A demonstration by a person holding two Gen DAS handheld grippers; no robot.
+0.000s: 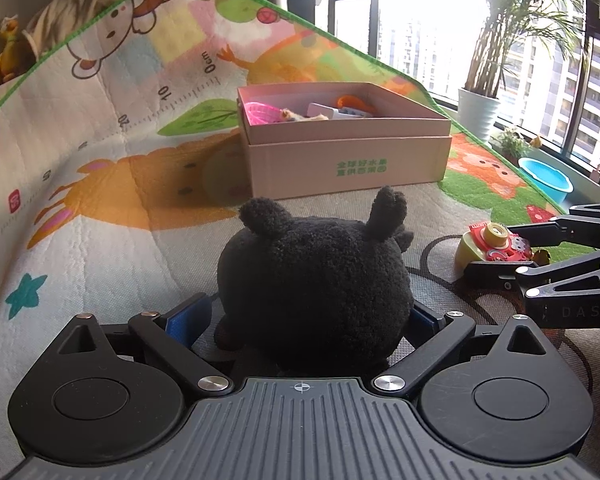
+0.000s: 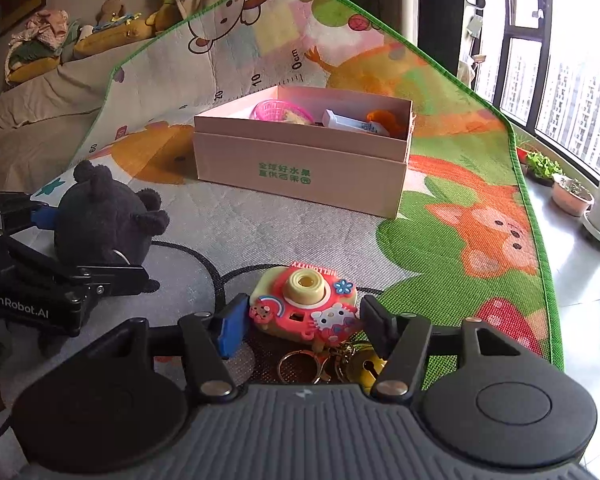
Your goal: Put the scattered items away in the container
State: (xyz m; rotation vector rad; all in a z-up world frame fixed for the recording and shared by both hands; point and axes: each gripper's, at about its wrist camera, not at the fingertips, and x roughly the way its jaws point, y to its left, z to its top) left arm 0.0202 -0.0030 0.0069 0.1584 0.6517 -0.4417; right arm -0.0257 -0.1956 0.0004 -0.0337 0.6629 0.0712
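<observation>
A cartoon play mat (image 2: 452, 216) with a green hem covers the floor (image 2: 592, 280); its far end rises against a sofa. A pink box (image 2: 300, 168) stands on the mat near the far right edge. Nearer, at the left, a black plush (image 2: 100, 220) sits on the mat's grey patch. To its right, toward the near edge, lies a toy camera (image 2: 304, 304) with key rings (image 2: 332, 360). Beyond the right edge, plant pots (image 2: 572, 196) and a blue basin (image 1: 544, 178) stand on bare floor.
</observation>
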